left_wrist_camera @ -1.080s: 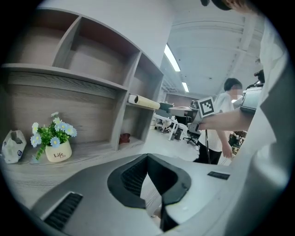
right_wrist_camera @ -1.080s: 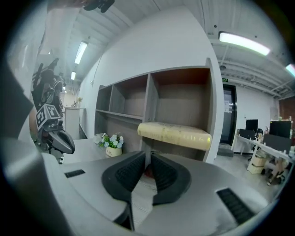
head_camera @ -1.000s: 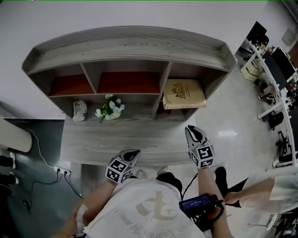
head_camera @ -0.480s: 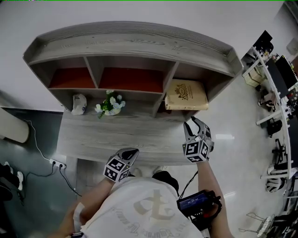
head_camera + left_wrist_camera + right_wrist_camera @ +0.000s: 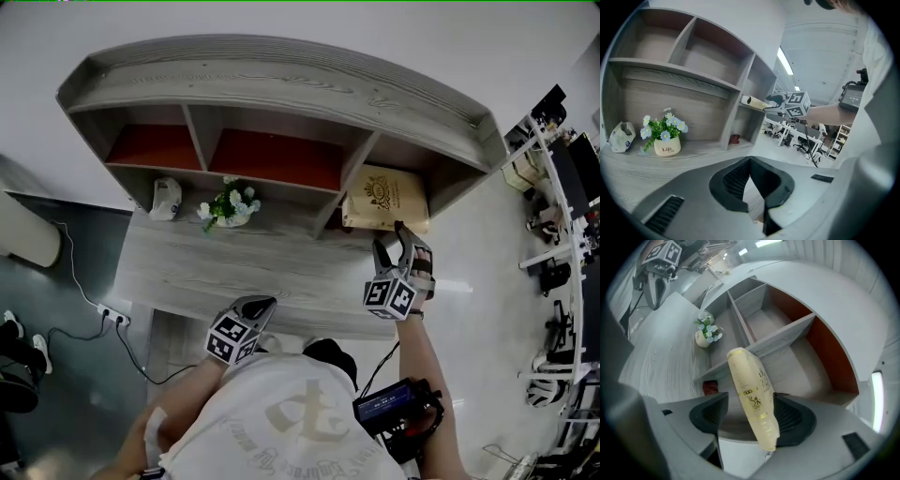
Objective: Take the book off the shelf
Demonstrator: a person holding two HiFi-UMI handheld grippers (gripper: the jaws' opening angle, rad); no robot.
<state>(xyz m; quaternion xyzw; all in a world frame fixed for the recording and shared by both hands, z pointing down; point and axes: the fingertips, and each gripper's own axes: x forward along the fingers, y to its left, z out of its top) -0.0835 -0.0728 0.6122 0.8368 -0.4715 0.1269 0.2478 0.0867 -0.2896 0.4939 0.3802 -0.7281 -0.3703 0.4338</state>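
Note:
A tan book (image 5: pixel 386 195) with a gold emblem lies flat in the right compartment of the grey wooden shelf (image 5: pixel 281 89), its front end sticking out. My right gripper (image 5: pixel 398 239) is at that front end. In the right gripper view the book's cream edge (image 5: pixel 747 380) stands between the jaws, which are opening; a gap shows on the left side. My left gripper (image 5: pixel 262 307) hangs shut and empty over the desk's near edge. In the left gripper view its jaws meet at the tips (image 5: pixel 750 161), with the book (image 5: pixel 752 100) and right gripper (image 5: pixel 780 101) seen beyond.
On the desk (image 5: pixel 234 267) under the shelf stand a small flower pot (image 5: pixel 228 206) and a white object (image 5: pixel 167 197). A small red thing (image 5: pixel 710 387) lies in the low right nook. Office desks (image 5: pixel 562 187) fill the right; cables (image 5: pixel 108 314) lie on the floor at left.
My right gripper has moved forward from the desk edge up to the book, and its jaws have spread around the book's edge. The left gripper has barely moved.

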